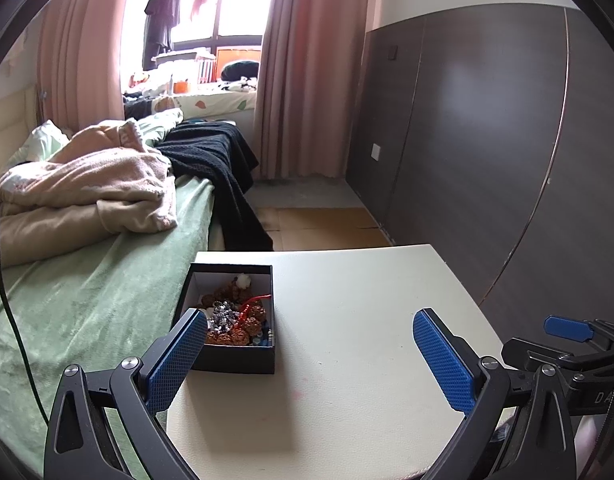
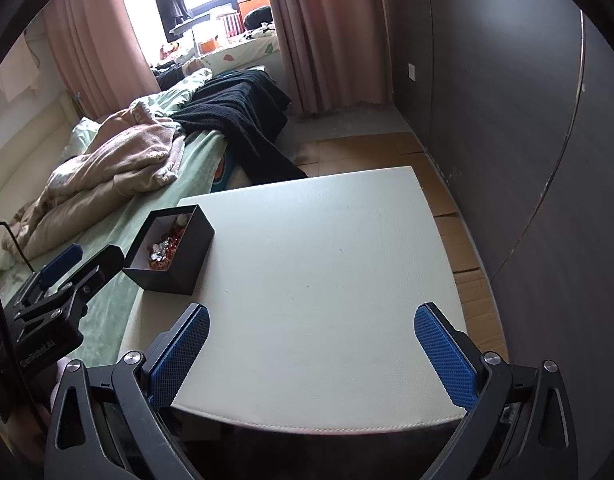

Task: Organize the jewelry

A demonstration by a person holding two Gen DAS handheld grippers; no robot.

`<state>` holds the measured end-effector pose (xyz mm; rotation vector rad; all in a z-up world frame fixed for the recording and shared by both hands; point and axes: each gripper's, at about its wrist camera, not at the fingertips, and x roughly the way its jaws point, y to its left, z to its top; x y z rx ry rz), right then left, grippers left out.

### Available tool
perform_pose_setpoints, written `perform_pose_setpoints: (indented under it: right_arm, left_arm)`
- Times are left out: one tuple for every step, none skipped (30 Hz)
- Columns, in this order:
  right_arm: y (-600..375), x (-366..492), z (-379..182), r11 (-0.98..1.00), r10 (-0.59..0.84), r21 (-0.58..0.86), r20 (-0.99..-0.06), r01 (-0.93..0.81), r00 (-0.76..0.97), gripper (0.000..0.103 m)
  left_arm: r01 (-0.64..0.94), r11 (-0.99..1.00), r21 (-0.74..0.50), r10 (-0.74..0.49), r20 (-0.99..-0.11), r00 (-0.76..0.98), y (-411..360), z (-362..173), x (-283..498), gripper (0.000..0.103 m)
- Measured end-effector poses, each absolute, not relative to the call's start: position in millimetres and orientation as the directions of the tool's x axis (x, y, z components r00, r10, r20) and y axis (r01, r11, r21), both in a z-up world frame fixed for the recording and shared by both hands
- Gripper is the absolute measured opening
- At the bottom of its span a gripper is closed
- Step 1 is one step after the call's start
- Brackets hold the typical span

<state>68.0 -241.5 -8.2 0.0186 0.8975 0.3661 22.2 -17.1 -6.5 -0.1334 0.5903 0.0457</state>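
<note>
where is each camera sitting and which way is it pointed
Left wrist: rides the left tongs, looking across the white table at the black jewelry box; the right tongs show at its right edge.
Right wrist: rides the right tongs, higher over the table; the left tongs show at its left edge.
Shared: box, table, bed, curtained window.

Open black box [image 1: 231,354], square, lidless, pale interior, upright on the counter's [image 1: 347,320] left edge; lower left of centre in the left wrist view, left of centre in the right wrist view. Jewelry [image 1: 233,320] heaped inside: brown beaded pieces, a silver-grey cluster, a red strand, a white bead at the rear.
</note>
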Motion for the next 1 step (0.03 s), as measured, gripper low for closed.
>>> perform_pose_setpoints:
  right_arm:
    - [-241.8,67.9,-8.5,0.938,0.318,0.167,-0.761,-0.303,0.566,0.103]
  left_arm:
    - [-0.081,0.990,-0.111,0.005,-0.558,0.830,-17.2,-6.6,22.3,0.102]
